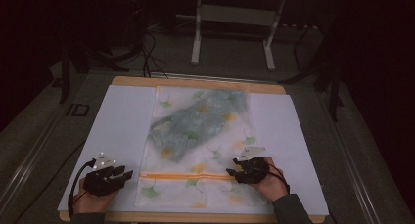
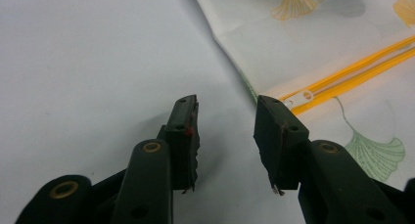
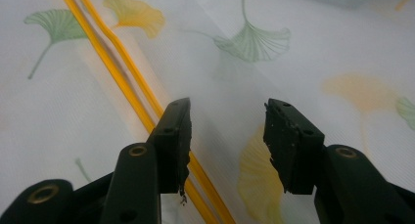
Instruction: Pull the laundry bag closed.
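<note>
A: Where's the mesh bag (image 1: 198, 145) lying?

B: Flat on the white sheet (image 1: 120, 131) that covers the worktop (image 1: 195, 82), roughly in the middle. It's a see-through white bag printed with green and yellow leaves, and a grey-green cloth (image 1: 193, 123) shows through its far half.

A: And the zip?

B: The orange zip (image 1: 186, 176) runs across the bag near the person's edge. In the left gripper view its small pull tab (image 2: 307, 94) sits at the end of the zip, close to the bag's left border.

A: What is the left gripper (image 1: 122, 174) doing?

B: It rests over the bare sheet just beside the bag's left edge, pointing toward the zip end. Its jaws stand well apart with nothing between them; one jaw tip is right next to the pull tab, though I can't tell whether it touches.

A: The right gripper (image 1: 232, 171)?

B: It's over the bag, at the right end of the zip. Its jaws gape wide and hold nothing. In the right gripper view the zip passes beneath the left-hand jaw, and a yellow leaf print (image 3: 257, 177) lies under the gap.

A: Are the hands close together?

B: No, well apart, one at each end of the zip.
</note>
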The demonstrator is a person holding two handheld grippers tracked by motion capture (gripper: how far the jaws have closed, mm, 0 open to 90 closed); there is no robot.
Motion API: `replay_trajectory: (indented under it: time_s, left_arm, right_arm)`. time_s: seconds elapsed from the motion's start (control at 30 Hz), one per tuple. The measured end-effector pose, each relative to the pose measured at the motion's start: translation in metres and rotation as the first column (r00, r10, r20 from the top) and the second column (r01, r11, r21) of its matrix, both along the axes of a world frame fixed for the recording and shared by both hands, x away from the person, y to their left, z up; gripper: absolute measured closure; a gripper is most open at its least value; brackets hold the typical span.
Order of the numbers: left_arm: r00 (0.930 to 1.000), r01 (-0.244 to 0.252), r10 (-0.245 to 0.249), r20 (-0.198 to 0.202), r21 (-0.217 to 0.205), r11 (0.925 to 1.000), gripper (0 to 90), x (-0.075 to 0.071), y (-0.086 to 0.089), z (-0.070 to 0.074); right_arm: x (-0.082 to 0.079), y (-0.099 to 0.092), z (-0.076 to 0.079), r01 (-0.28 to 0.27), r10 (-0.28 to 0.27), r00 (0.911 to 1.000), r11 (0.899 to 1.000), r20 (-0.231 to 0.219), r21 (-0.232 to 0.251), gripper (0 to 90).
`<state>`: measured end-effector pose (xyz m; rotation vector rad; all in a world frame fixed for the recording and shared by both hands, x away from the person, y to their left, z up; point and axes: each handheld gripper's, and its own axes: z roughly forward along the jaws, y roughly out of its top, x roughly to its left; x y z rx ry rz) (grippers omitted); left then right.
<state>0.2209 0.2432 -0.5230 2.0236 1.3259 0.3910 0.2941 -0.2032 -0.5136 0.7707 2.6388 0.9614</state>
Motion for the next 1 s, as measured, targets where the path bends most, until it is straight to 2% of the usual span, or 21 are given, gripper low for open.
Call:
replay_trajectory:
  time_s: [0.33,0.5,0.8,1.0]
  left_arm:
    - [0.9999,0.009,-0.009,-0.004,0.002,1.0000,60.1,0.001,0.004,-0.003]
    - [0.9999,0.014,-0.013,-0.010,0.013,0.9998,59.0,0.003,0.002,-0.005]
    - [0.9995,0.030,-0.030,-0.006,0.009,0.9995,59.0,0.003,0.000,-0.004]
    - [0.9994,0.034,-0.034,-0.003,0.016,0.9993,62.2,0.001,0.000,-0.003]
  right_arm:
    - [0.000,0.018,-0.002,-0.038,0.038,0.9993,0.999,-0.003,0.001,52.9]
    - [0.000,0.028,-0.003,-0.061,0.062,0.9981,0.998,-0.003,0.013,52.9]
    - [0.001,0.044,-0.001,-0.096,0.096,0.9954,0.995,-0.003,0.008,53.1]
    - [0.002,0.052,-0.002,-0.118,0.118,0.9931,0.993,-0.004,-0.004,53.0]
